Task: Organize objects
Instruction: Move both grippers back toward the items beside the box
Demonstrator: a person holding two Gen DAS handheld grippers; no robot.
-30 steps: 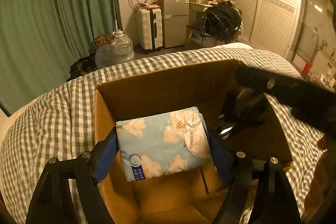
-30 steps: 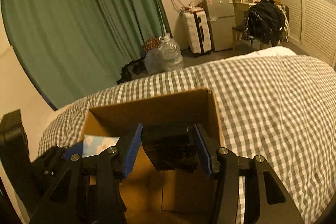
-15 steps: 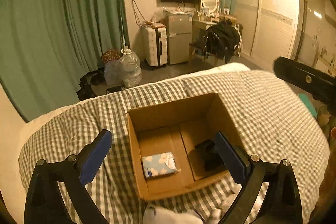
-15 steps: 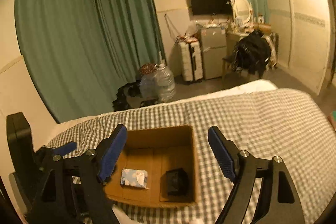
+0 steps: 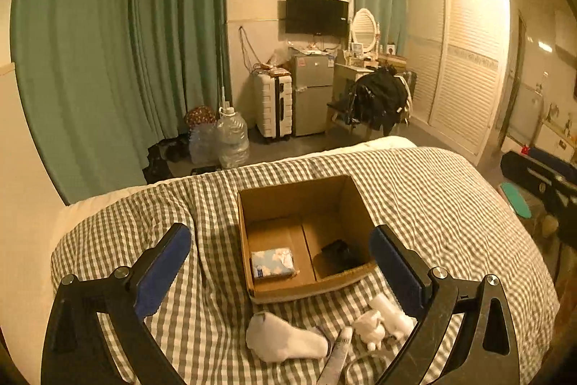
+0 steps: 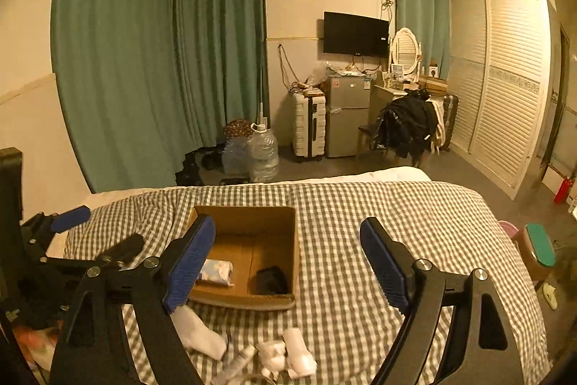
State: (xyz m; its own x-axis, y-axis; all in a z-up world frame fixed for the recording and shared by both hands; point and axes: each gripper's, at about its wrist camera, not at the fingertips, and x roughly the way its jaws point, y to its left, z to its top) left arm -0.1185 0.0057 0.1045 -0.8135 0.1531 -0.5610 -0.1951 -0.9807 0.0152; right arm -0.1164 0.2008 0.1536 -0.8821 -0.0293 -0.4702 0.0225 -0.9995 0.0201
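Two items are now sitting inside the open brown cardboard box (image 5: 306, 237): a pale blue floral tissue pack (image 5: 272, 263) on its left floor and a small black pouch-like object (image 5: 337, 253) on its right floor. A second ago each was clamped between blue pads low inside the box. Both tools are now hanging back above the checked bedspread (image 5: 432, 204); the box is lying ahead of and below them.

The left gripper (image 5: 279, 267) is standing with its jaws spread wide and nothing between them, having just been opening. The right gripper (image 6: 285, 266) is likewise gaping and empty, its jaws having parted within the last second and then held.

That release appears to be completing one round of sorting. Several loose things are waiting on the bedspread just below the tools, nearer than the box: a white sock (image 5: 285, 338), a pale tube (image 5: 337, 358), a small white plush toy (image 5: 369, 329) and a white roll-shaped item (image 5: 393, 313). Those are probably next; the soft sock may be sagging when pinched.
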